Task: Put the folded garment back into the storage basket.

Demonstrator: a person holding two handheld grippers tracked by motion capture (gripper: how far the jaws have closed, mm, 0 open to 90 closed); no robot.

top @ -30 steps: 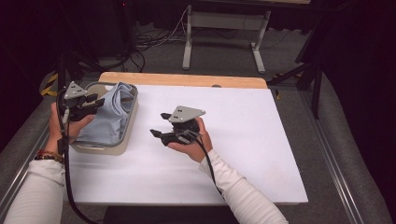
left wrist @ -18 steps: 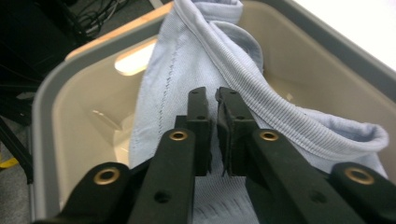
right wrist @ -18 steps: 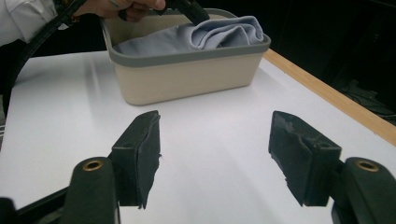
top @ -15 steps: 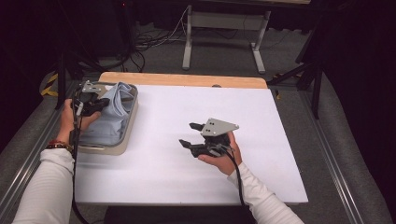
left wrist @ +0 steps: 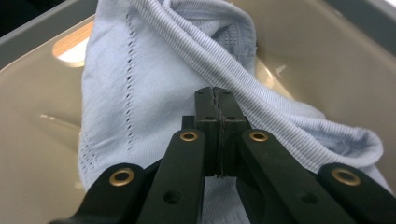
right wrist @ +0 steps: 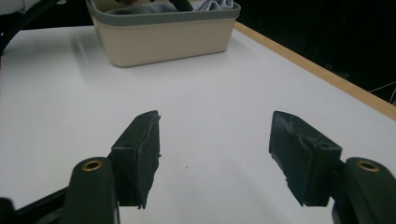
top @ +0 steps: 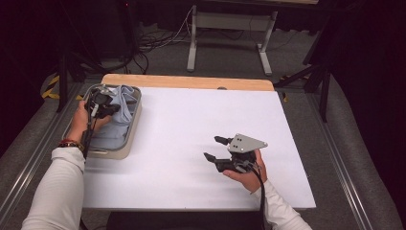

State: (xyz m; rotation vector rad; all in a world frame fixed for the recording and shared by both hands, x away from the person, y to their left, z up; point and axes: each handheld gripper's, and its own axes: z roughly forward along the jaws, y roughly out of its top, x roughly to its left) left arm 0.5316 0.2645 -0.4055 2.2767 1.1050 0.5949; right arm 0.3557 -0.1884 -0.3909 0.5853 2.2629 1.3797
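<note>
White sleeves, black tools with brass rivets, grey plate.

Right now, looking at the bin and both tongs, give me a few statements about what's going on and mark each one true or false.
1. The left tongs are closed, over the light blue cloth. True; their jaws have just been closing, and whether fabric is pinched between them cannot be told.
2. The cloth lies spread flat on the white table. False; it sits bunched inside the beige bin.
3. The right tongs are open with nothing between them. True.
4. The right tongs reach into the bin. False; they sit over bare table, apart from the bin.
5. The bin stands at the table's right edge. False; in the high view it stands at the left edge.
</note>
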